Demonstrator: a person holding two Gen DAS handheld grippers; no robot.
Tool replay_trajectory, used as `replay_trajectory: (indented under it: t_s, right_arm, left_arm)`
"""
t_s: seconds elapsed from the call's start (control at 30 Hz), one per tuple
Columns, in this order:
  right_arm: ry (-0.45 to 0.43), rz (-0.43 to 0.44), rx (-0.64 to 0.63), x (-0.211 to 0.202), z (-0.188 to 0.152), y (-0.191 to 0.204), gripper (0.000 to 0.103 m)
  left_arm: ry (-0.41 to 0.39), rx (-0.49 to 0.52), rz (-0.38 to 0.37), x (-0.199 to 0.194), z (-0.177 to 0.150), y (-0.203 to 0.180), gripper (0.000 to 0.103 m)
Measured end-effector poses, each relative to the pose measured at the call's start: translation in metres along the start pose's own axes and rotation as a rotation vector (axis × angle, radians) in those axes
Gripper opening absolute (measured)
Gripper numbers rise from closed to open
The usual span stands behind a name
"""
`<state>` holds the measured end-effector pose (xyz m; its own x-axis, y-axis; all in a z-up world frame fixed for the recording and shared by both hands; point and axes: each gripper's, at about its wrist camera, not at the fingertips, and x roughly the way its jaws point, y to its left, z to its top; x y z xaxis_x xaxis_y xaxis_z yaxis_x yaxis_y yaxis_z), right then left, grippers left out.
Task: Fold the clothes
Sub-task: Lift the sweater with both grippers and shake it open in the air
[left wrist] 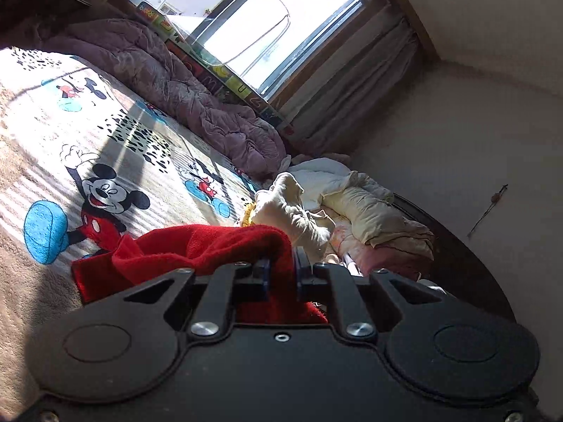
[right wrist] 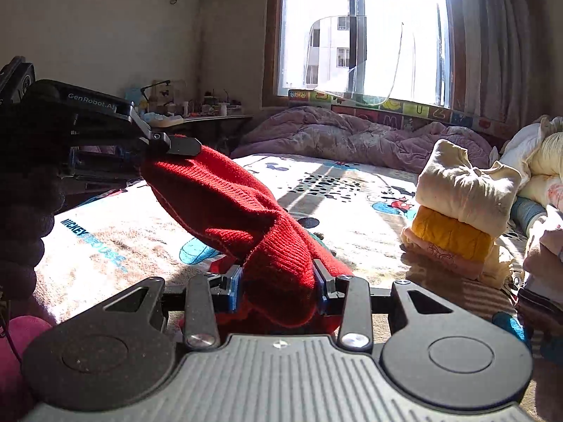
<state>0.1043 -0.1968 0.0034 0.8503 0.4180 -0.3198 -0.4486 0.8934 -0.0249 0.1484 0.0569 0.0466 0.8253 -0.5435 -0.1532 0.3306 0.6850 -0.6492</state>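
Sunlit cartoon blanket (right wrist: 352, 190) below; both tongs, left gripper (left wrist: 281, 267) and right gripper (right wrist: 278, 281), pinch the bunched red knit (right wrist: 228, 204) aloft, so thick folds could slip free or sag unevenly.

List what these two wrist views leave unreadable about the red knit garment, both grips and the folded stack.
- Red knit garment: type and full shape unclear; bunched, its lower part hidden behind the right gripper body.
- Left gripper: bite depth hidden by cloth draped over the fingers.
- Folded stack: bottom layers' count unclear; in the left wrist view, red cloth covers its base.
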Motion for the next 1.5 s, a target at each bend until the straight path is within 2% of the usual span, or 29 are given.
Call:
replay_trajectory:
  t_s: [0.3, 0.4, 0.53, 0.6, 0.67, 0.73, 0.8, 0.87, 0.93, 1.03, 1.07, 1.1, 1.13, 1.17, 1.23, 1.4, 1.5]
  right_arm:
    - [-0.217, 0.016, -0.039, -0.065, 0.077, -0.016, 0.033]
    - [-0.291, 0.018, -0.061, -0.094, 0.097, -0.019, 0.026]
    - [-0.352, 0.039, -0.060, -0.126, 0.105, -0.023, 0.026]
    - [-0.327, 0.050, -0.055, -0.125, 0.100, -0.025, 0.026]
    - [-0.284, 0.087, -0.023, -0.121, 0.087, -0.027, 0.032]
    - [-0.229, 0.151, 0.027, -0.114, 0.066, -0.026, 0.069]
    - [-0.172, 0.210, 0.035, -0.105, 0.044, -0.015, 0.081]
    - [-0.101, 0.240, 0.018, -0.094, 0.022, 0.002, 0.083]
    - [-0.023, 0.238, -0.011, -0.076, 0.002, 0.016, 0.088]
    - [0.105, 0.222, -0.017, -0.038, -0.029, 0.035, 0.088]
    - [0.125, 0.231, -0.007, -0.029, -0.036, 0.038, 0.087]
    - [0.138, 0.244, 0.006, -0.021, -0.042, 0.041, 0.072]
    - [0.155, 0.249, 0.031, -0.015, -0.044, 0.040, 0.036]
    - [0.171, 0.251, 0.060, -0.010, -0.046, 0.039, 0.021]
    - [0.185, 0.256, 0.110, -0.002, -0.047, 0.033, 0.015]
    - [0.146, 0.242, 0.201, 0.004, -0.037, -0.005, 0.014]
    - [0.115, 0.234, 0.205, 0.011, -0.026, -0.018, 0.014]
  left_arm:
    - [-0.118, 0.101, -0.050, -0.043, 0.037, -0.078, 0.009]
    - [-0.137, 0.119, -0.056, -0.062, 0.037, -0.093, 0.009]
    - [-0.142, 0.138, -0.052, -0.080, 0.033, -0.103, 0.009]
    - [-0.110, 0.123, -0.010, -0.072, 0.027, -0.088, 0.009]
    - [-0.079, 0.102, 0.027, -0.064, 0.020, -0.072, 0.009]
    - [-0.058, 0.078, 0.048, -0.059, 0.015, -0.057, 0.009]
    - [-0.037, 0.055, 0.068, -0.054, 0.009, -0.042, 0.009]
    - [-0.017, 0.031, 0.088, -0.049, 0.004, -0.028, 0.009]
    - [0.004, 0.007, 0.108, -0.044, -0.002, -0.013, 0.009]
    - [0.035, -0.029, 0.138, -0.036, -0.010, 0.009, 0.009]
    - [0.037, -0.038, 0.144, -0.037, -0.010, 0.015, 0.009]
    - [0.037, -0.046, 0.147, -0.038, -0.009, 0.020, 0.009]
    - [0.039, -0.055, 0.149, -0.039, -0.008, 0.025, 0.009]
    - [0.041, -0.063, 0.151, -0.040, -0.006, 0.030, 0.009]
    - [0.045, -0.079, 0.155, -0.042, -0.004, 0.040, 0.009]
    - [0.033, -0.121, 0.188, -0.041, 0.003, 0.062, 0.009]
    - [0.025, -0.160, 0.191, -0.039, 0.009, 0.073, 0.009]
